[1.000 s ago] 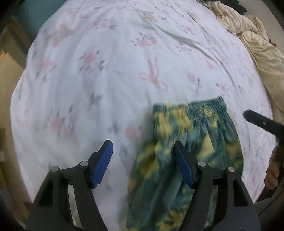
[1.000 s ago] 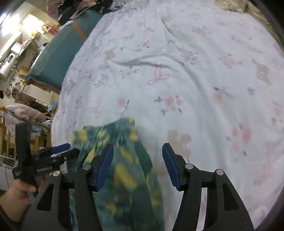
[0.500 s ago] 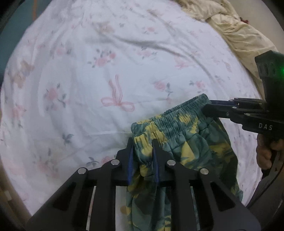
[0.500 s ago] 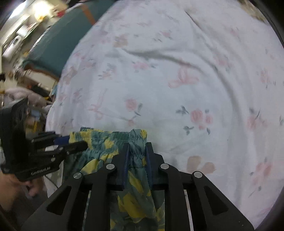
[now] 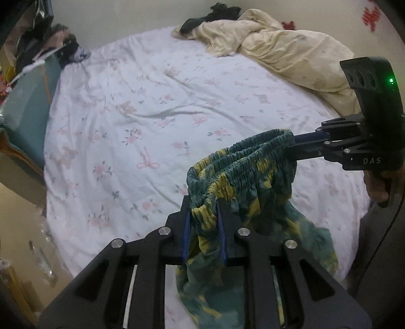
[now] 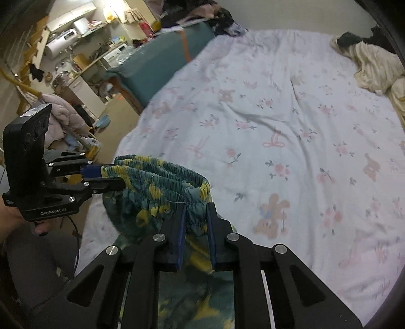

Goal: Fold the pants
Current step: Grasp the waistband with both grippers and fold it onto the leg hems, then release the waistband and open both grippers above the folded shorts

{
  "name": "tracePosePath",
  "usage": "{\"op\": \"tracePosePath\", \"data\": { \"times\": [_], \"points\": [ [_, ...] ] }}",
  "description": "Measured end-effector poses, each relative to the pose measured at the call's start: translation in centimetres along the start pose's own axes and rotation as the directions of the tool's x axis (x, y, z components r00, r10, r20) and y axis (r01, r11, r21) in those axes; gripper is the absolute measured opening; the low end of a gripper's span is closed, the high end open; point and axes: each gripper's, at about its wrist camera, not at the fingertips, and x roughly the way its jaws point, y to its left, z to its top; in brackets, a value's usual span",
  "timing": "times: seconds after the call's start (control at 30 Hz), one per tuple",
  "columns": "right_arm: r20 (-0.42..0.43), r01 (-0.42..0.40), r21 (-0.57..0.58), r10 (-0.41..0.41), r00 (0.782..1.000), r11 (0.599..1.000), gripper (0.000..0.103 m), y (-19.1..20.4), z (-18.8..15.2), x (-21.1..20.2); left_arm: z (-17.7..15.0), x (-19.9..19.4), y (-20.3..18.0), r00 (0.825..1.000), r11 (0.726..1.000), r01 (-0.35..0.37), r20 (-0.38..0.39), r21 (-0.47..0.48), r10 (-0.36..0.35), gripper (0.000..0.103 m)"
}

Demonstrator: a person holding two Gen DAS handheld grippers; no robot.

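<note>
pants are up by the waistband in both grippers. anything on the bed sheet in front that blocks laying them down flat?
Nothing visible does. The left gripper and right gripper hold the pants over bare floral sheet. The cream blanket and dark clothes lie bunched at the far edge.

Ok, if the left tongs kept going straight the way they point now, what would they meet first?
Probably the white floral bed sheet. The left tongs are shut on the green-and-yellow elastic-waist pants, lifted over the bed, and beyond the waistband the line runs down onto bare sheet. Depth is unclear in the fisheye.
</note>
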Motion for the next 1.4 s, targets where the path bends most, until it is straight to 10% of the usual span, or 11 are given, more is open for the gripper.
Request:
{"op": "tracePosePath", "data": {
  "times": [0.23,0.63,0.8,0.87,0.93,1.03,1.13,1.27,1.4],
  "points": [
    [-0.007,0.036,-0.03,-0.036,0.999,0.999,0.015,4.8,-7.5,-3.7,-5.5,-3.0,-5.2,0.999,0.992,-0.032,-0.004,0.12,0.033,0.015],
    [-0.263,0.106,-0.008,-0.105,0.959,0.994,0.019,7.5,-17.2,0.7,-13.9,1.6,-9.3,0.955,0.99,0.006,-0.294,0.143,0.037,0.023],
    [-0.309,0.092,0.036,-0.077,0.948,0.995,0.024,7.4,-18.0,-0.4,-14.1,0.6,-8.2,0.952,0.994,-0.018,-0.303,0.104,0.049,0.057],
    [-0.249,0.036,0.071,-0.017,0.968,0.997,0.058,7.5,-17.5,-2.3,-13.4,-1.2,-6.6,0.968,0.999,0.044,-0.247,-0.019,-0.047,0.071],
    [-0.166,-0.012,0.093,0.028,0.986,0.996,0.068,7.4,-17.2,-3.8,-12.8,-2.8,-4.9,0.975,0.983,0.107,-0.178,-0.148,-0.133,0.085],
    [-0.091,0.036,0.115,-0.026,0.996,0.993,0.064,6.8,-16.2,-3.9,-12.3,-2.8,-2.8,0.989,0.958,0.062,-0.111,-0.281,-0.096,0.085],
    [-0.124,0.061,0.148,-0.042,0.991,0.987,0.021,6.4,-16.1,-1.3,-12.8,0.2,-3.4,0.982,0.951,-0.012,-0.184,-0.31,-0.048,0.083],
    [-0.269,0.092,0.112,-0.059,0.961,0.989,0.012,6.9,-17.1,2.9,-14.5,4.5,-7.1,0.938,0.986,-0.104,-0.342,-0.13,0.054,0.083],
    [-0.443,0.055,0.139,0.013,0.896,0.989,0.012,7.0,-19.8,5.4,-17.0,6.6,-8.1,0.879,0.99,-0.072,-0.477,-0.122,0.005,0.083]
  ]
}}
